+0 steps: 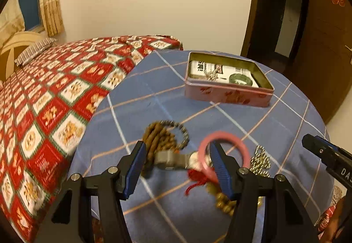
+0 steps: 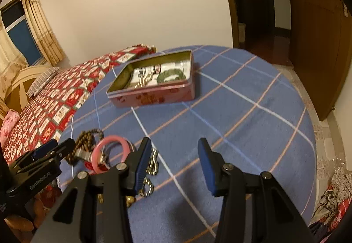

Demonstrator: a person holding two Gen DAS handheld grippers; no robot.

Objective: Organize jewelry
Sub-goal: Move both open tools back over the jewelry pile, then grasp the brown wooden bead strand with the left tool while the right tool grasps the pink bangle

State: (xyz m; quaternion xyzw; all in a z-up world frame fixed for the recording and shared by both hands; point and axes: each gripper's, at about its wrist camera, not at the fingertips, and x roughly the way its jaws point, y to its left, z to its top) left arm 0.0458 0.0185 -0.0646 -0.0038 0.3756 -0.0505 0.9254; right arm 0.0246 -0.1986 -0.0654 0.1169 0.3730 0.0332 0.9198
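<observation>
A pile of jewelry lies on the blue plaid table (image 1: 167,97): a pink bangle (image 1: 224,155), a brown bead string (image 1: 162,137), a grey-strapped watch (image 1: 173,160), a gold ball chain (image 1: 261,161), gold beads (image 1: 224,203) with a red tassel. My left gripper (image 1: 178,159) is open just above the watch and bangle. My right gripper (image 2: 176,161) is open and empty over bare cloth, right of the pile. The pink tin (image 1: 228,89) holds a green bangle (image 1: 239,80) and a chain.
A bed with a red patterned cover (image 1: 55,100) borders the table on the left. A brown wardrobe (image 2: 316,45) and a dark doorway stand at the right. The pink tin (image 2: 154,82) sits at the table's far side.
</observation>
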